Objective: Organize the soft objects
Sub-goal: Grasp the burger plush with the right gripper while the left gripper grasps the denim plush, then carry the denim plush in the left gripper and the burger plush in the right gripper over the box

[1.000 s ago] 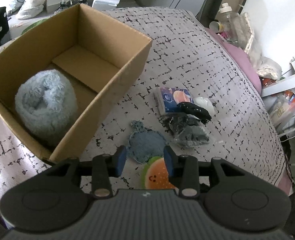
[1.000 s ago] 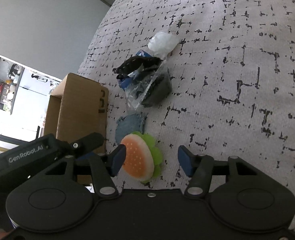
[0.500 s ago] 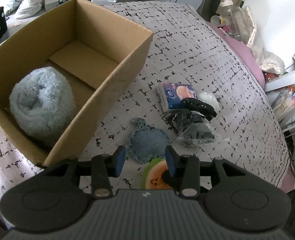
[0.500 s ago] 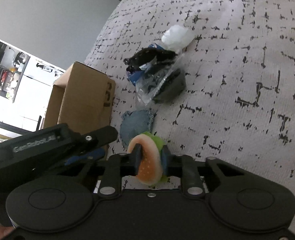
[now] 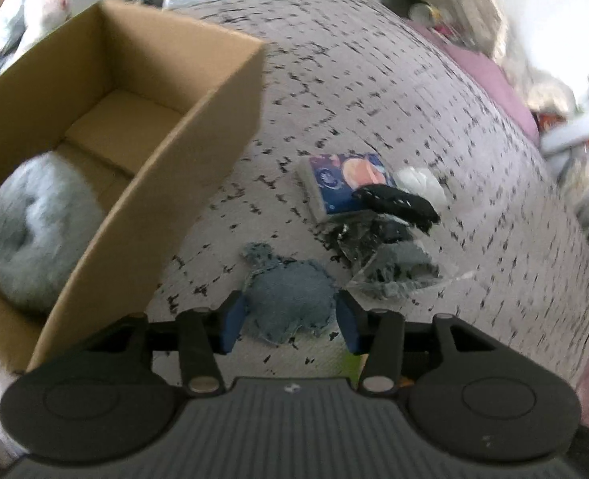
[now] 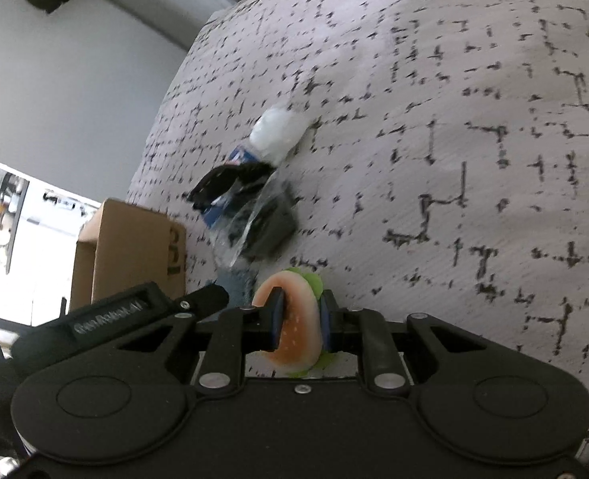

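My right gripper [image 6: 299, 325] is shut on a soft orange burger toy [image 6: 297, 331] with a green rim and holds it just above the patterned bed cover. My left gripper [image 5: 289, 325] is open, its jaws on either side of a flat blue-grey fabric piece [image 5: 290, 299] that lies on the bed. A fluffy grey-blue roll [image 5: 31, 231] lies inside the open cardboard box [image 5: 198, 119] at the left. The box also shows in the right wrist view [image 6: 135, 247].
Beyond the fabric piece lie a clear bag of dark items [image 5: 394, 263], a blue tissue pack [image 5: 346, 183], a black item [image 5: 398, 203] and a white lump [image 5: 418, 183]. The same cluster shows in the right wrist view [image 6: 254, 207]. Room clutter lines the bed's far edge.
My right gripper has closed on the burger toy and lifted it off the bed. My left gripper has moved forward and now brackets the blue-grey fabric piece.
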